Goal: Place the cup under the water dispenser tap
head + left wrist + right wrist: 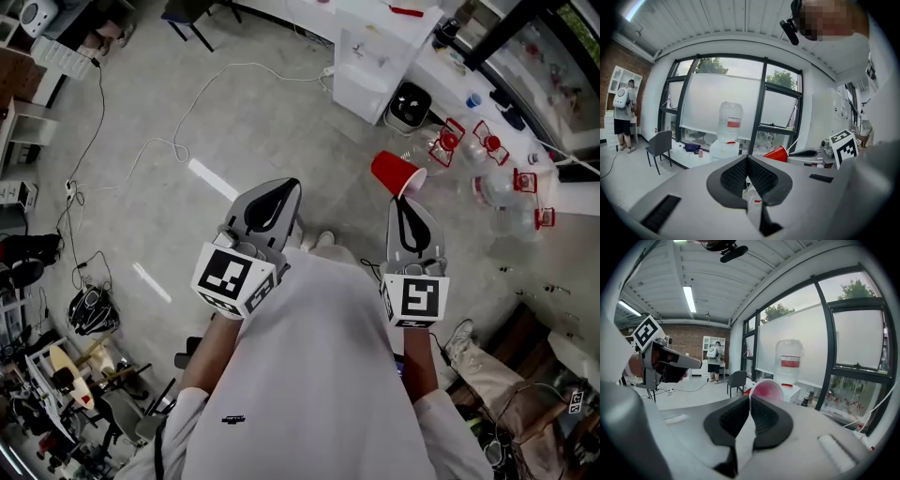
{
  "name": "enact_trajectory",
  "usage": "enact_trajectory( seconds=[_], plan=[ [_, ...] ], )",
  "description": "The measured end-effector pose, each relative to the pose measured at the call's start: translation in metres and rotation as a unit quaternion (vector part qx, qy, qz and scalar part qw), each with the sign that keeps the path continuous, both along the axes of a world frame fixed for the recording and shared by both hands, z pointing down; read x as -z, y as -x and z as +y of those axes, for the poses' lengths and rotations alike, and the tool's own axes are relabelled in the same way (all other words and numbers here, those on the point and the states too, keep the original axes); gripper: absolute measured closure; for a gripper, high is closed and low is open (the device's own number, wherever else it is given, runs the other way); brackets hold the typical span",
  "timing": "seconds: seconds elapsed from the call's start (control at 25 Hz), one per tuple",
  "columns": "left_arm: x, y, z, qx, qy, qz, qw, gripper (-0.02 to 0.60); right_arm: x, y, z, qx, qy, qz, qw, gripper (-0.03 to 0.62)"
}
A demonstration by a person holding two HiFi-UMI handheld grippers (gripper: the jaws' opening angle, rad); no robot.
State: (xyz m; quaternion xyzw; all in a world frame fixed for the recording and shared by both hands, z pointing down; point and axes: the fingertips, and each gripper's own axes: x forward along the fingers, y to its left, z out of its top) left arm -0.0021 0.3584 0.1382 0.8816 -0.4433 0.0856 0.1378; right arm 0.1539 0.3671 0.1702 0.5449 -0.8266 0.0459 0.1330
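A red plastic cup point(396, 172) hangs tilted above the floor, and my right gripper point(405, 199) is shut on its rim. The right gripper view shows the cup's pale inside point(765, 390) just past the closed pads. My left gripper point(281, 187) is level with it on the left, shut with nothing between its pads. The white water dispenser point(375, 56) stands ahead by the window wall. Its clear bottle point(790, 361) with a red label sits on top. In the left gripper view the dispenser point(727, 129) is straight ahead and the cup point(778, 153) is off to the right.
Several empty water jugs with red handles point(487, 145) lie on the floor to the right of the dispenser, and a black bin point(410, 105) stands beside it. A white cable point(178, 141) loops across the floor. A grey chair point(660, 145) and a person with a backpack point(622, 115) are at the far left.
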Motion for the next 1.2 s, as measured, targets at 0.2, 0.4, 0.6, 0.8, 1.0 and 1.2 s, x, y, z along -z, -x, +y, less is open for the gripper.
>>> enact_trajectory(
  seconds=[0.2,0.4,0.6,0.8,1.0,1.2],
  plan=[
    [0.001,-0.006,-0.013,-0.01,0.001,0.0,0.9999,0.581,0.001,-0.007,-0.013,-0.02,-0.001,-0.012,1.0,0.571],
    [-0.002,-0.003,-0.036,-0.022,0.006,-0.002,0.9997,0.581,-0.004,0.003,-0.034,-0.024,0.003,-0.015,1.0,0.571],
    [-0.01,0.006,-0.086,-0.03,0.016,0.003,0.9994,0.581,-0.008,0.012,-0.08,-0.032,0.007,-0.008,0.999,0.571],
    [-0.016,0.013,-0.153,-0.043,0.025,0.012,0.9987,0.581,-0.013,0.026,-0.138,-0.04,0.019,-0.007,0.999,0.571],
    [-0.019,0.034,-0.226,-0.055,0.033,0.024,0.9977,0.581,-0.024,0.06,-0.203,-0.038,0.036,-0.002,0.999,0.571],
    [-0.023,0.052,-0.289,-0.08,0.05,0.027,0.9952,0.581,-0.027,0.085,-0.261,-0.048,0.049,0.004,0.998,0.571]
  ],
)
